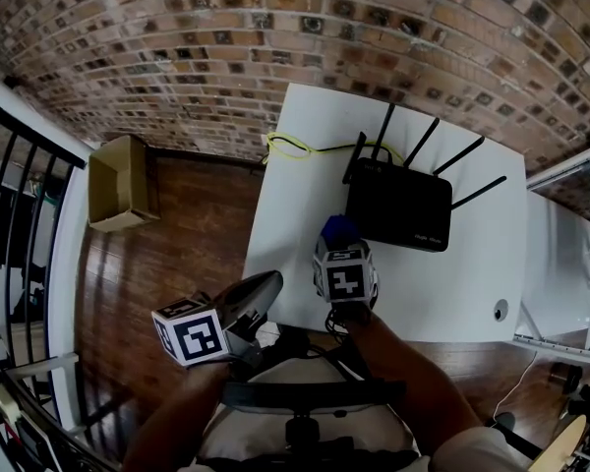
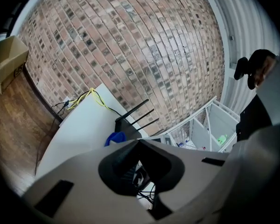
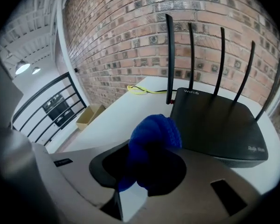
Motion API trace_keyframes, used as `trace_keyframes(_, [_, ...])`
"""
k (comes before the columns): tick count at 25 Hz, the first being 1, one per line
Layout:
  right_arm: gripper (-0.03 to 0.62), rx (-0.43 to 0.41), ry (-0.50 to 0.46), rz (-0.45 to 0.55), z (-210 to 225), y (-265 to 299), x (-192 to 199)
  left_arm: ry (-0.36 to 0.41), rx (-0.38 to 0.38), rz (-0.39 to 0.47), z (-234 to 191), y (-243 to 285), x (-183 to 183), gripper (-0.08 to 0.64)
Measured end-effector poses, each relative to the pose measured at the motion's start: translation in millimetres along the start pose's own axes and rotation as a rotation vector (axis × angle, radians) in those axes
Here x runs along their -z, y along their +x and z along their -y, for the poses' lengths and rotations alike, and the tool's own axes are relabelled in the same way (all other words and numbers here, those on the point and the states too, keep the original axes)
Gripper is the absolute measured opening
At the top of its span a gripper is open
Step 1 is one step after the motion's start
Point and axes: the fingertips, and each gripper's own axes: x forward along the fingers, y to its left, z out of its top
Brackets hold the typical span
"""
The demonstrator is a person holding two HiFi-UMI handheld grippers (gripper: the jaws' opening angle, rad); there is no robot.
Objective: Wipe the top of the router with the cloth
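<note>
A: Biggest first. Background?
B: Brick wall [image 1: 275, 37] across 12 o'clock, wooden floor [image 1: 177, 254] at 9 o'clock. White table [image 1: 295, 185] in the centre, its far edge against the wall.

A: Router?
B: Router [image 1: 398, 205] lies flat on the table, at 1 o'clock from the right gripper [image 1: 342, 249]. It's a black matte slab with small white print on top. Four thin antennas [image 1: 423, 141] stand along its far edge.

A: Other stuff?
B: Open cardboard box [image 1: 118, 180] on the floor at 9 o'clock of the table, against the wall. White rack [image 1: 570, 224] at 3 o'clock of the table. Yellow cable [image 1: 295, 147] loops on the table at 11 o'clock of the router and runs toward its back edge.

A: Grippers?
B: Right gripper is clenched on a bunched blue cloth [image 1: 339, 229]. The wad pokes out past the jaw tips at the router's 7 o'clock corner, just beside it. Can't tell if it's touching. Left gripper [image 1: 265, 288] hangs off the table's near edge at 7 o'clock, well apart from the router. Its jaws are pressed together with nothing between them.

A: Anything in the way?
B: Only the antennas, at the far edge. The cable lies behind the router.
</note>
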Motion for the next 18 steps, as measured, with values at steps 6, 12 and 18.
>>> trace_keyframes(6, [0.107,0.084,0.169,0.056,2,13,-27,-0.019,-0.018,-0.001,-11,-8,-9,0.009])
trace_keyframes(12, [0.107,0.159,0.312,0.075,8,20,-40,-0.037,-0.002,-0.048,-22,1,-17,0.009])
trace_keyframes(18, [0.107,0.19,0.364,0.091,17,24,-34,-0.006,-0.001,-0.114,-37,23,-25,0.009])
